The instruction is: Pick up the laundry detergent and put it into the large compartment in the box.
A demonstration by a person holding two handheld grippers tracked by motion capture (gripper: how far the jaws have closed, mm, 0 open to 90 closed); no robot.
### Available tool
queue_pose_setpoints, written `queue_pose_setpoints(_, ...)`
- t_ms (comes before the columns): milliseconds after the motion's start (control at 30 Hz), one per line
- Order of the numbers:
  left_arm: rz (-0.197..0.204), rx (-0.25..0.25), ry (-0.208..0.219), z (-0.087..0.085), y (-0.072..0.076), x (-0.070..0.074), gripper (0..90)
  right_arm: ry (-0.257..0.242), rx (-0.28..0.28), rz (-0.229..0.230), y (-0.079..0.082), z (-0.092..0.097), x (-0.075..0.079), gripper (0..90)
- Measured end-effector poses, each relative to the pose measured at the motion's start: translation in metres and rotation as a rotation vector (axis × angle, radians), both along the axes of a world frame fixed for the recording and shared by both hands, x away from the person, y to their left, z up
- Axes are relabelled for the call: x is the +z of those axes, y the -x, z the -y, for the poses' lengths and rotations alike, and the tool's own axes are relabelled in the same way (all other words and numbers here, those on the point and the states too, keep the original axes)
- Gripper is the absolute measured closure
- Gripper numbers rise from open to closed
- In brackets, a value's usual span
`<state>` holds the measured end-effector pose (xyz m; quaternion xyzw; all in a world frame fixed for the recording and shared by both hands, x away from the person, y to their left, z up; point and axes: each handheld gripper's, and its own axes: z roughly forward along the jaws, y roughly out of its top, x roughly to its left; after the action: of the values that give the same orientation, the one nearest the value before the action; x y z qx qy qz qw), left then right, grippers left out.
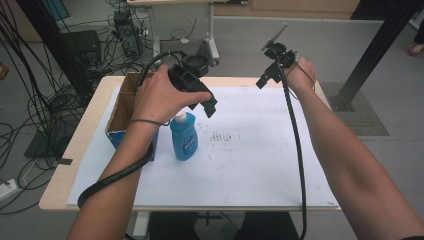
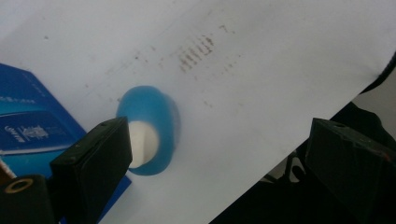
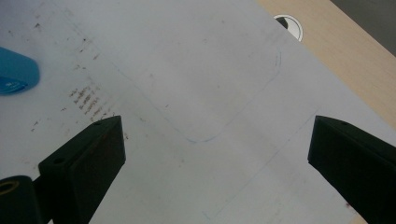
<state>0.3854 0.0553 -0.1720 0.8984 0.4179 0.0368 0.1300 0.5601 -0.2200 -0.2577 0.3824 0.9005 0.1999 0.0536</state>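
Bottle, blue with a white cap, stands upright on the white sheet toward the left of the surface, directly below the left claw.

Left claw: jaws spread wide and empty, hovering above the bottle's cap and not touching it. In the left gripper view the bottle is seen from above, and the white cap sits close beside one jaw rather than centred in the gap.

Right claw: jaws also wide apart, holding nothing, raised over the far right part of the surface, well apart from the bottle. Its own view looks down on bare sheet with a faint pen outline, and a blue edge of the bottle shows at the frame's left.

Surroundings: open cardboard box with a blue lower side, just left of the bottle, near or touching it; I cannot tell which. Smudge marks on the sheet to the bottle's right.

Judged step: lowering the left claw onto the bottle for a grasp.

Notes for doing it well:
- Shift the claw so the cap lies midway between the jaws before descending.
- Come straight down; take the neck or shoulder, since the body looks smooth and may slip.
- Keep the jaw on the box side from catching the box wall.
- Close gently, so the bottle does not tip.
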Motion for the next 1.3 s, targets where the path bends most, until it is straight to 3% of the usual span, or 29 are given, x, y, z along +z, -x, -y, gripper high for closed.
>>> queue_pose_setpoints(700, -0.003, 0.068, -0.029, -0.026, -0.013, -0.011, 8.1, 0.006, 0.007, 0.005, -0.001, 0.0, 0.0, 4.0)
queue_pose_setpoints(1300, -0.018, 0.081, -0.023, -0.038, -0.015, -0.025, 8.1, 0.011, 0.006, 0.002, -0.001, -0.002, -0.001, 4.0)
